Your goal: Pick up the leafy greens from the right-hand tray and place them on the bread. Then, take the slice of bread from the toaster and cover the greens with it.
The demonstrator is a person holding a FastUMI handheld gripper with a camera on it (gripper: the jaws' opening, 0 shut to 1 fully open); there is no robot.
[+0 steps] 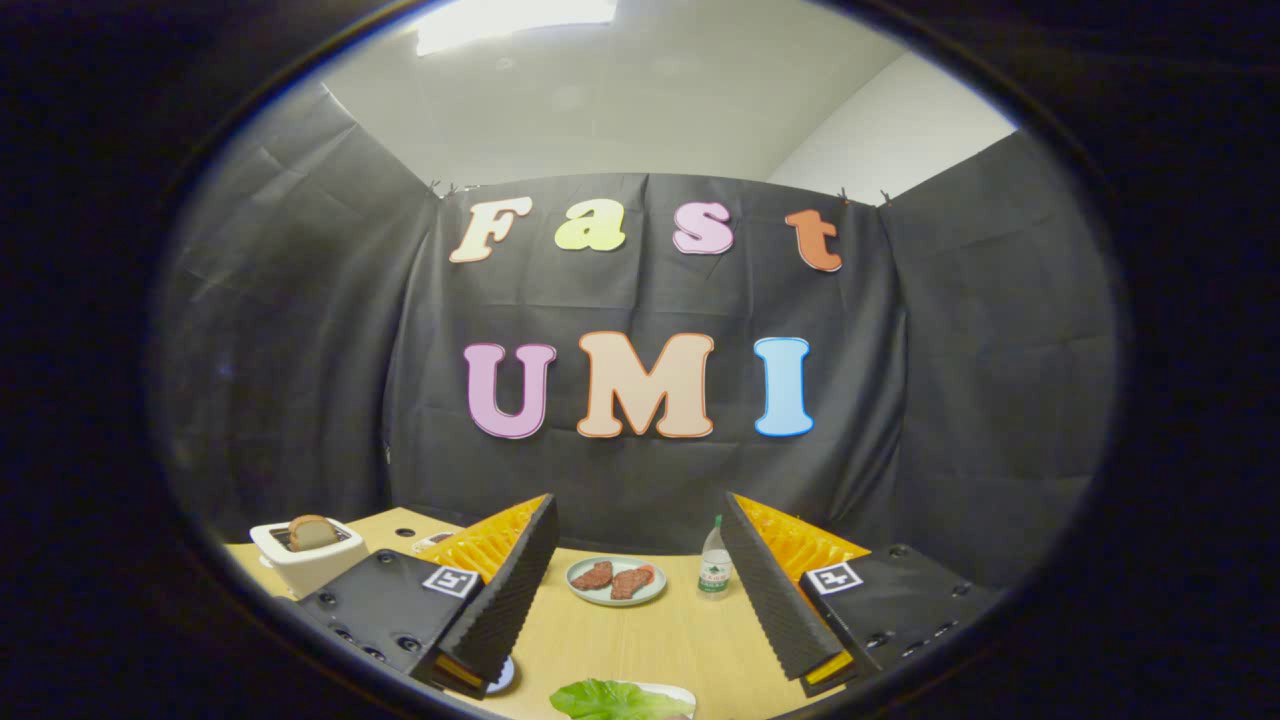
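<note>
Green, limp and feather-light, the greens [612, 699] lie on a tray [672, 692] just below the gripper [640, 590], whose fingers are spread wide and empty; pinch the thick leaf bunch gently.

- You get bright light from a ceiling panel [515, 22], blown out white.
- Your fisheye bends the edges; the wooden table [640, 640] stays sharp, evenly lit.

Ahead of me on the wooden table [620, 640] sits a pale round plate [616, 581] carrying two reddish-brown meat slices [611, 578]. Just to its right stands a small clear water bottle [714, 560], upright, with a green cap and label.
</note>
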